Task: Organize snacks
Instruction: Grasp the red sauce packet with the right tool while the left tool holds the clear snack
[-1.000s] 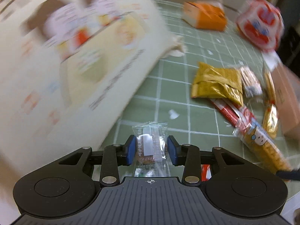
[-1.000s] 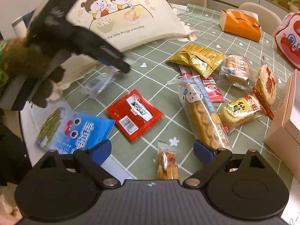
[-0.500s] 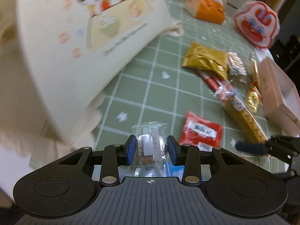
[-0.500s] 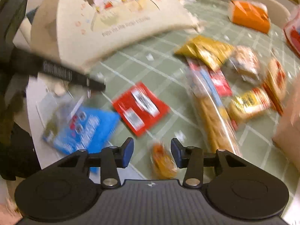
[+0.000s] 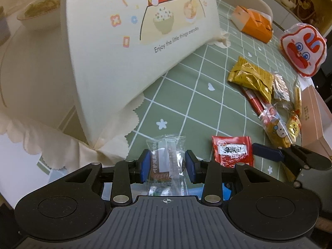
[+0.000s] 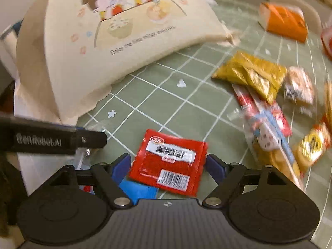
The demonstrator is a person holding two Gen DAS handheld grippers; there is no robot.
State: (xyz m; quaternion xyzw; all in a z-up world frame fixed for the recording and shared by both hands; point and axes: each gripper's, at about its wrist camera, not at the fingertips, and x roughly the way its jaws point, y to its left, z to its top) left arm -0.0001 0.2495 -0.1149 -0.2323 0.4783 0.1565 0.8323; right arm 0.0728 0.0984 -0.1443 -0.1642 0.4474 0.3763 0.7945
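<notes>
Between my right gripper jaws – just reopened, nothing pinched – lies the red sachet; left gripper clamps a clear-wrapped snack.

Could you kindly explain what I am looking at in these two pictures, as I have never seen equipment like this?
There is no robot: a person holds a two-finger tool in each hand, each with a camera looking along its fingers. In the left view, the left tool grips a clear-wrapped snack. In the right view, the right tool, whose jaws have just been opening, stands open around a red packet lying on the green checked tablecloth. Also there: a cream cartoon bag, gold packets and an orange box.
</notes>
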